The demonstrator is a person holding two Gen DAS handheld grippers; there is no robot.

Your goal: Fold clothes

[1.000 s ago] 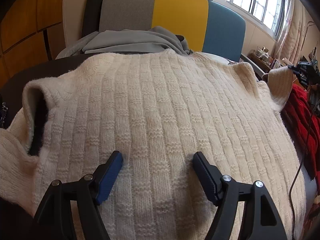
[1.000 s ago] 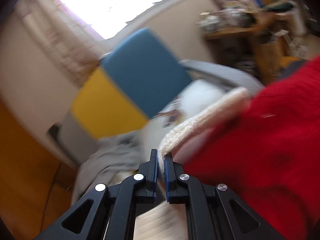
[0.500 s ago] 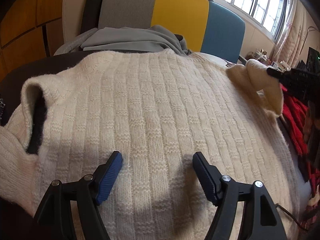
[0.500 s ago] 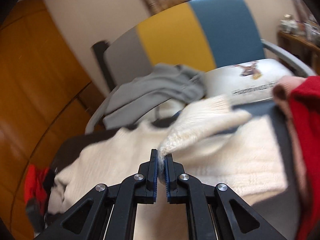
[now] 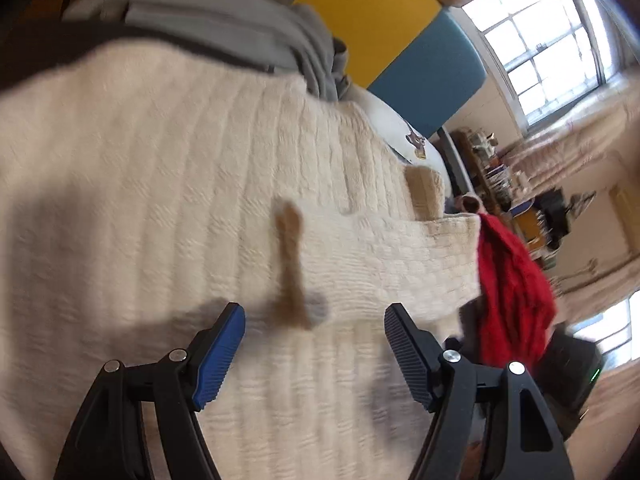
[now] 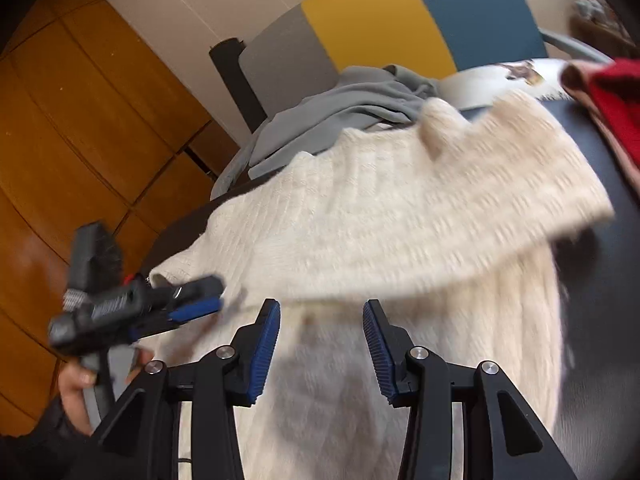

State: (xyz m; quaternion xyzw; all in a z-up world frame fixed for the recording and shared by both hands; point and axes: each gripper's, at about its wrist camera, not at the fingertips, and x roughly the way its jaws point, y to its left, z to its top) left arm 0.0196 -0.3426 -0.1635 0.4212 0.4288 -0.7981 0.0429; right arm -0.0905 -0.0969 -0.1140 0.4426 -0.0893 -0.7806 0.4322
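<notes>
Right hand-held gripper opening over cream ribbed sweater.

Your cream knit sweater lies spread flat on the dark surface. You have 1 sleeve folded across its body, cuff toward the middle.

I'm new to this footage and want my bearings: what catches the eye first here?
A big cream knit sweater fills the middle, one sleeve folded across its body. Behind it a grey garment lies piled before a grey, yellow and blue chair back; a red garment sits at the sweater's right edge.
</notes>
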